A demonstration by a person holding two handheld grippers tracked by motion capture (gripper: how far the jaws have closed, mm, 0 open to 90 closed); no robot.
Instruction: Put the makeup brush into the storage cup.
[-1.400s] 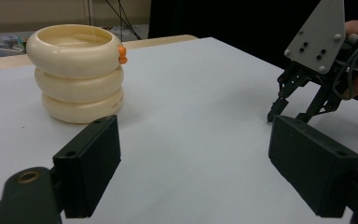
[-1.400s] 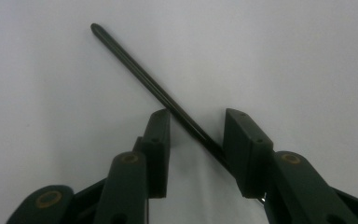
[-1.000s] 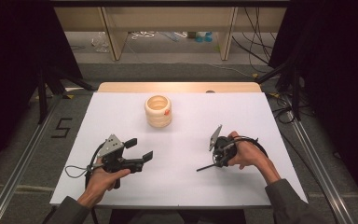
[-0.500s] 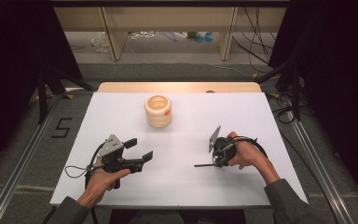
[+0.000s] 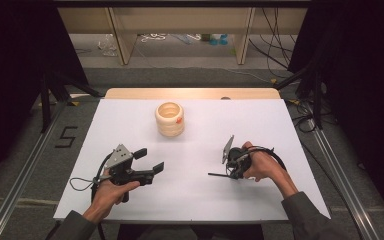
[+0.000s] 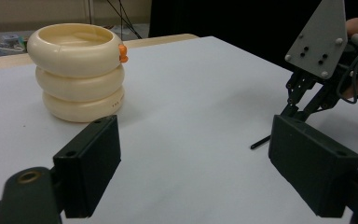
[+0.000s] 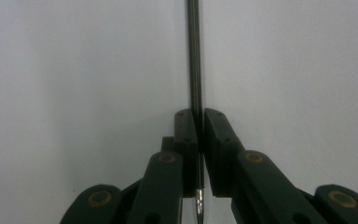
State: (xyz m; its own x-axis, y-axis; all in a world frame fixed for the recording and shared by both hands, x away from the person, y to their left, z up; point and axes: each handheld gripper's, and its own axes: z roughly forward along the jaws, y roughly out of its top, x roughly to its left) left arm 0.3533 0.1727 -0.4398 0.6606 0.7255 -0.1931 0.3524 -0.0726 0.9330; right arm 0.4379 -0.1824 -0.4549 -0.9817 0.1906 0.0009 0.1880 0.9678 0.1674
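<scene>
The right hand-held gripper (image 5: 228, 173) has just closed its jaws on a thin dark rod (image 7: 194, 60), holding it low over the white tabletop (image 5: 280, 130) near the front right. The left hand-held gripper (image 5: 149, 161) sits wide open, empty. My worry: that rod is so skinny it could pivot or slip from the pads on the way to the stacked cream rings (image 5: 170, 119).

Left gripper (image 5: 150, 161): held low over the table, jaws wide apart, nothing between them. Right gripper (image 5: 226, 175): jaws just closed, pressed together on a thin dark rod (image 7: 195, 70).
</scene>
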